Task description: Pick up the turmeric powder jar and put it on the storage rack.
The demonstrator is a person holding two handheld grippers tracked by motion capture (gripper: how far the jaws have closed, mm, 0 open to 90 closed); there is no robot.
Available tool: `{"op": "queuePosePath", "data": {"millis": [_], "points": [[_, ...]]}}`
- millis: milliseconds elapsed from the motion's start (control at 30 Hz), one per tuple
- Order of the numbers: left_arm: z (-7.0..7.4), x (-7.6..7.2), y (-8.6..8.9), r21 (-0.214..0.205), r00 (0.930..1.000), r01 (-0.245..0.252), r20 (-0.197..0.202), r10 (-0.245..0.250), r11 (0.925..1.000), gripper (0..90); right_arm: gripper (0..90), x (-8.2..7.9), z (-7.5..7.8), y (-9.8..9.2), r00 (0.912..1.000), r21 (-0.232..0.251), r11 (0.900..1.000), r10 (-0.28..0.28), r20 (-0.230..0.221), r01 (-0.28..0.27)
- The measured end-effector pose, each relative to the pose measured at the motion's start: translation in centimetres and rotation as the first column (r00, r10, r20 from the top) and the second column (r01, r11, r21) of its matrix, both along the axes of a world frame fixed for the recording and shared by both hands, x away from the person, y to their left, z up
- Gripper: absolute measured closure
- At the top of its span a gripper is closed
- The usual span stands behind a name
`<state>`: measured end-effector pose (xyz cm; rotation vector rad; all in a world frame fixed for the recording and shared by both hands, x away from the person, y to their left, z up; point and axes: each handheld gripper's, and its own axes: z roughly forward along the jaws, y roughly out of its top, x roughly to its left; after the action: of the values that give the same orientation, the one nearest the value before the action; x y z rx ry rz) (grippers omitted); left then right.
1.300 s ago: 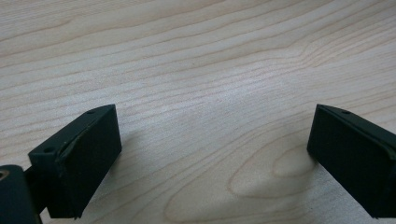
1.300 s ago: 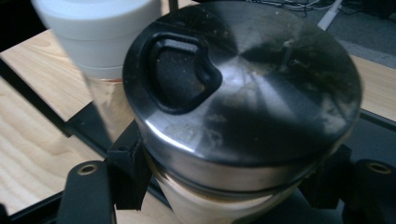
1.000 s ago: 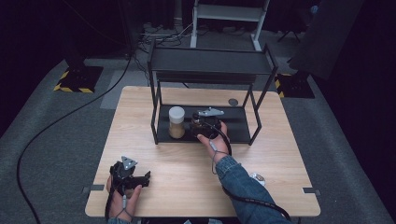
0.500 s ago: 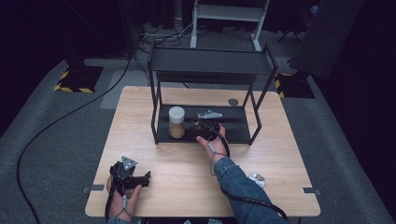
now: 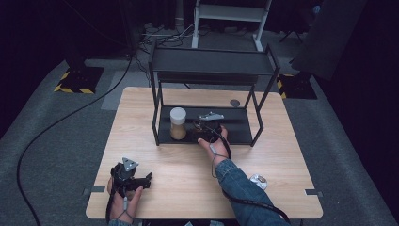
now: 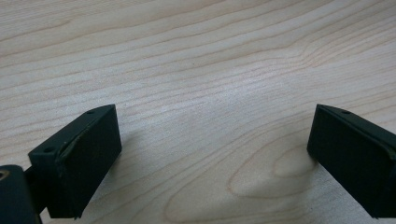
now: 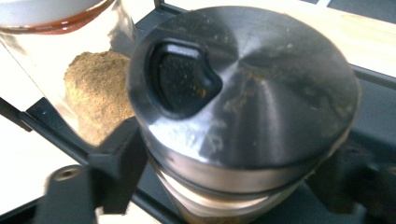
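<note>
My right gripper (image 5: 203,126) reaches onto the lower shelf (image 5: 237,128) of a black metal rack. In the right gripper view a jar with a brushed-steel lid (image 7: 243,93) stands between its jaws, whose midpoint (image 7: 231,186) falls on the jar. The jaws have just been opening and now stand a little off the jar's sides. Right beside it is a glass jar with a white lid (image 5: 178,123), part full of tan powder (image 7: 93,88). My left gripper (image 5: 141,181) rests near the table's front left corner, open, with bare wood between its jaws (image 6: 212,154).
The rack's top shelf (image 5: 211,61) overhangs the lower one, with thin posts at the corners. A small dark disc (image 5: 235,102) lies on the table behind the rack. A small shiny object (image 5: 258,180) lies by my right forearm. The wooden table (image 5: 188,174) stretches between the hands.
My right gripper has drawn back slightly toward the front of the lower shelf. The left hand has stayed where it was.
</note>
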<state>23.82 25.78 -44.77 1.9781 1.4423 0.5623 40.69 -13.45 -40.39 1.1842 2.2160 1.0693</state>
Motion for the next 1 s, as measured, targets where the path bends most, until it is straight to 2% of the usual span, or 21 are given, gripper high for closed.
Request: {"op": "queuePosePath", "data": {"millis": [200,533,767,1000], "points": [[0.0,0.0,0.0,0.000,1.0000,0.001,0.000,-0.001,1.0000,2.8,15.1,-0.5,1.7,0.0,1.0000,0.016,0.9999,-0.002,0.001,0.002],[0.0,0.0,0.0,0.001,1.0000,0.000,0.000,0.000,1.0000,2.7,12.6,-2.0,5.1,-0.3,0.9991,0.045,0.9990,-0.008,0.041,0.006],[0.0,0.0,0.0,0.001,1.0000,0.001,0.000,-0.001,1.0000,2.7,12.0,-3.1,7.4,-1.2,0.9982,0.041,0.9992,0.000,0.060,-0.002],[0.0,0.0,0.0,0.001,1.0000,0.001,0.000,-0.001,1.0000,2.8,11.6,-4.8,9.2,-3.0,0.9963,0.045,0.9988,0.015,0.085,-0.019]]}}
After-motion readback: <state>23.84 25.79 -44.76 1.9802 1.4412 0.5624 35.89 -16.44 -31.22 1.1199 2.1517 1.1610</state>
